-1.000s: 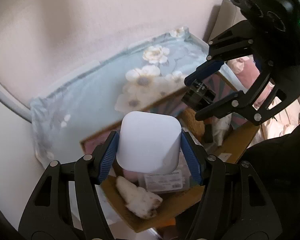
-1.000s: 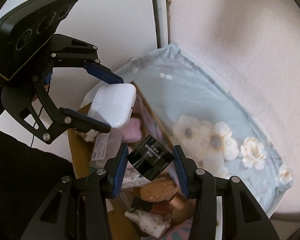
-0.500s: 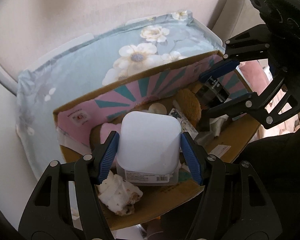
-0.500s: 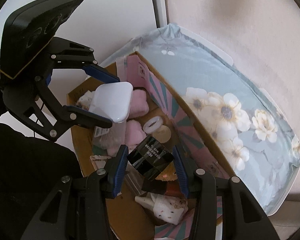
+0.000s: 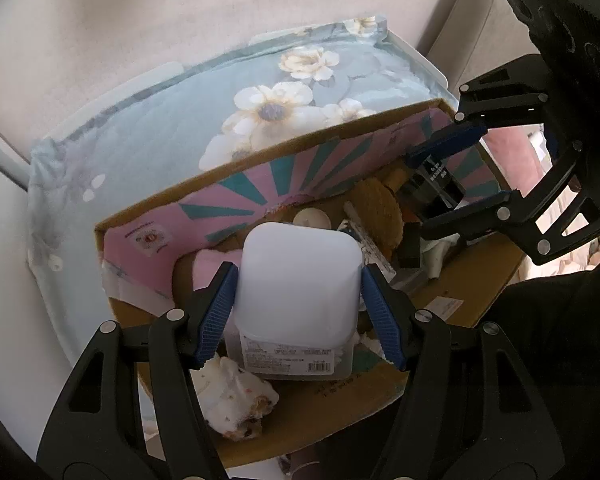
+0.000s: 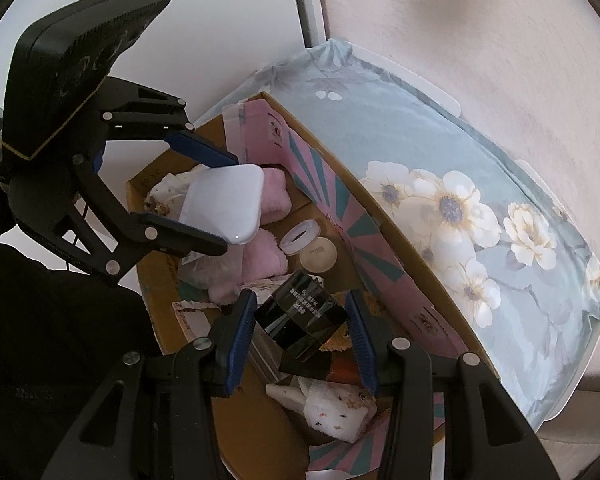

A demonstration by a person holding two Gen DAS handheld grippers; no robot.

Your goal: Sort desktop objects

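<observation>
The left gripper (image 5: 298,304) is clamped on a white case (image 5: 298,280). Both blue pads (image 5: 216,316) press against the case's sides. The case has rounded corners and a smooth, unmarked face. It hangs over the near end of an open cardboard box (image 5: 452,280), above a clear packet with a barcode label (image 5: 292,362).

The right gripper (image 6: 300,328) is clamped on a black block (image 6: 300,312). The block is glossy and faceted, with small white print on its upper face. It sits cornerwise between the pads (image 6: 240,336), with a pad on each side. It hangs inside the box opening, above the clutter.

In the right wrist view, the left gripper (image 6: 204,200) enters from the left with the case (image 6: 224,200) held over pink plush pieces (image 6: 264,256). In the left wrist view, the right gripper (image 5: 456,172) enters from the right with the block (image 5: 436,188) just beside the far box wall.

The box (image 6: 244,420) stands on a pale blue floral cloth (image 5: 160,128) that covers a white tray or table edge. The box's far wall shows a pink and teal ray pattern (image 5: 240,204).

Box contents:
- pink plush pieces
- a white ring (image 6: 300,236) touching a round cream lid (image 6: 318,256)
- a brown fuzzy piece (image 5: 380,208)
- a white speckled plush (image 6: 336,412) at the near end
- a second white plush (image 5: 232,400), below the left gripper

A dark sleeve (image 6: 52,340) fills the lower left of the right wrist view.
</observation>
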